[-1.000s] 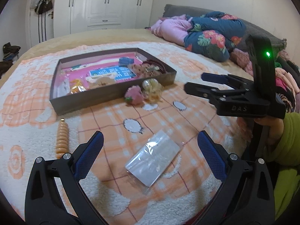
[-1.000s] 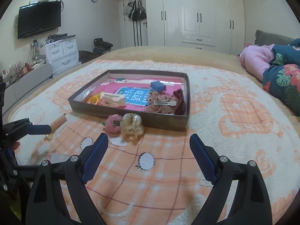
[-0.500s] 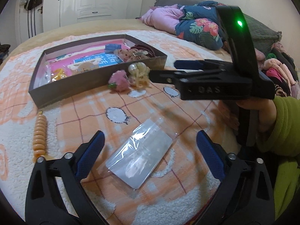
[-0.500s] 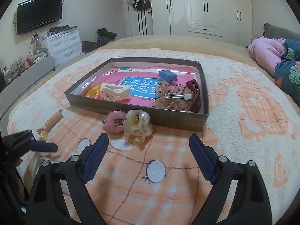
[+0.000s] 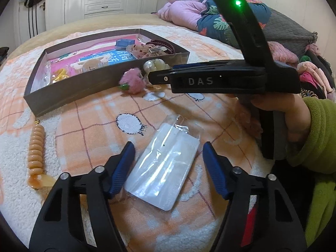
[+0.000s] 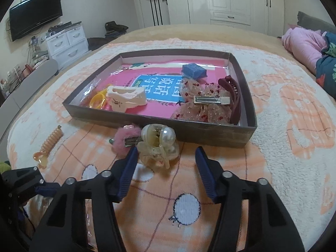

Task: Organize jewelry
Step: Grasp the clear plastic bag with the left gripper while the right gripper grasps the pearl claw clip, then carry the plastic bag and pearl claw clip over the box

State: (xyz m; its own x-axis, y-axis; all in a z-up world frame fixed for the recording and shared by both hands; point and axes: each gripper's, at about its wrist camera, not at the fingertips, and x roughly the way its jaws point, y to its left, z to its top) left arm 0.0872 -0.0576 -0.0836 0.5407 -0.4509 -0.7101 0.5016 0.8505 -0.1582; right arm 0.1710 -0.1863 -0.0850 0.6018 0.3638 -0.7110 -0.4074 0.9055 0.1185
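Note:
A shallow dark box (image 6: 251, 103) on the bed holds several hair clips and a blue case (image 6: 193, 70). In front of it lie a pearl claw clip (image 6: 159, 147) and a pink fluffy clip (image 6: 124, 138). My right gripper (image 6: 167, 158) is open, its fingers on either side of the pearl clip; it also shows in the left wrist view (image 5: 159, 77). My left gripper (image 5: 168, 163) is open, low over a clear plastic packet (image 5: 166, 168) that lies between its fingers. An orange spiral clip (image 5: 36, 147) lies to the left.
The bed is covered by an orange and white fleece blanket (image 6: 294, 147). Pillows and folded clothes (image 5: 210, 19) are piled at the far right. A white wardrobe (image 6: 220, 0), drawers (image 6: 67, 42) and a TV (image 6: 35, 14) stand beyond the bed.
Both grippers have moved forward and down. The right one now straddles the pearl clip, the left one straddles the plastic packet, and both jaws have narrowed.

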